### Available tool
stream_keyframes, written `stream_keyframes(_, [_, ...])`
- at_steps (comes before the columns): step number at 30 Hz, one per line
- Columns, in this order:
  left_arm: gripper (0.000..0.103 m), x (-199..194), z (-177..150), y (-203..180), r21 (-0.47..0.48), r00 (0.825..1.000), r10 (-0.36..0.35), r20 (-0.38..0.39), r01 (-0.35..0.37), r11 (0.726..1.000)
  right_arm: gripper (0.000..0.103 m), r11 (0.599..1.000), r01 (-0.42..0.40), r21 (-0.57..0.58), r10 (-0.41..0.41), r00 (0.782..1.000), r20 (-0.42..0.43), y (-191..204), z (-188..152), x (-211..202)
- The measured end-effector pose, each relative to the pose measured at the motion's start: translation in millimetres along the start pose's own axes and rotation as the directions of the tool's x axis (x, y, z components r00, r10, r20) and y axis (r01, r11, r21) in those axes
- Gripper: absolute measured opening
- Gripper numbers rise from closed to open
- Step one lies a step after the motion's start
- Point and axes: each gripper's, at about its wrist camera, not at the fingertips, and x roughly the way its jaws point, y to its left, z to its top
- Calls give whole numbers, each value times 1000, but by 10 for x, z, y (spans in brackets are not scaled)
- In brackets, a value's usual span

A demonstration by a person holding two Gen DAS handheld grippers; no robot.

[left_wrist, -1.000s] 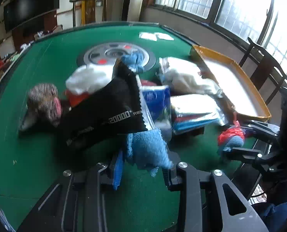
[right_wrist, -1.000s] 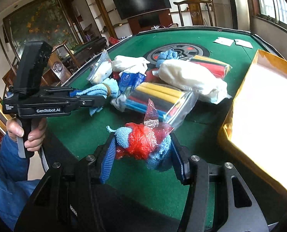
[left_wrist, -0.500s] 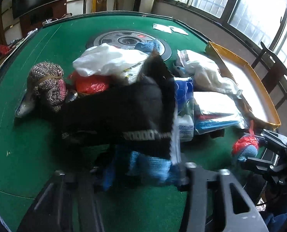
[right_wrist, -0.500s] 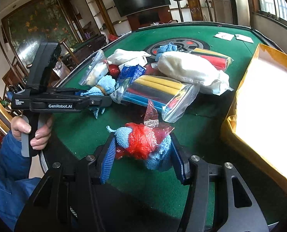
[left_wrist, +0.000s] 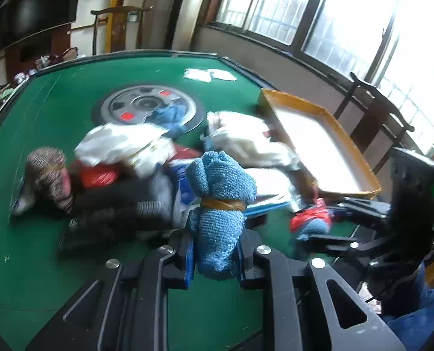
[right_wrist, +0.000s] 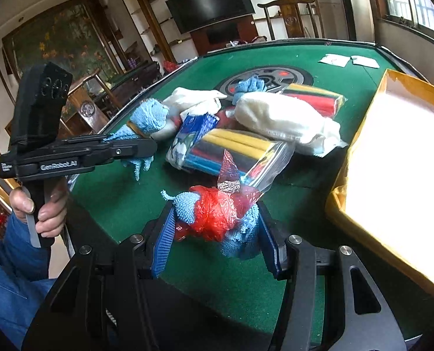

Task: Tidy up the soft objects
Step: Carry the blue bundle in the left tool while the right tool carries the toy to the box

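Two grippers work over the green felt table; the left gripper is clenched on a blue towel roll bound with a tan rubber band, the roll held clear of the felt, its lower end pinched between the blue pads; the right gripper grips a blue cloth wrapped in red plastic, its jaws pressed on both sides; in the left wrist view the heap of soft goods lies at about ten o'clock from the held roll, blurred, with a white bundle at one o'clock; a yellow-rimmed tray sits at two to three o'clock in the right wrist view, beside a bag of coloured rolls; a person's hand holds the left handle at nine o'clock.
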Motion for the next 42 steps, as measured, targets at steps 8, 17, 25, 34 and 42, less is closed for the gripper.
stream_keyframes(8, [21,114,333,-495,68,995,-99,13,98,993,52,999,37,35,-39,997,72,-152,90,-277])
stream_keyframes(17, [21,502,728,-1111,156,990,-142,-13,143,977,52,968,177,178,-209,962,177,-673,339,-884])
stream_keyframes(25, [22,950,1292,-1544,167,985,-167,-51,174,971,52,899,235,369,-322,926,196,-1305,716,-1319])
stream_keyframes(34, [22,2016,1708,-1781,122,988,-60,-140,77,990,53,782,290,552,-388,919,66,-2308,1213,-1049])
stream_keyframes(42, [22,2491,1742,-1729,73,983,15,-183,-2,997,53,723,357,591,-404,913,-57,-2877,1339,-638])
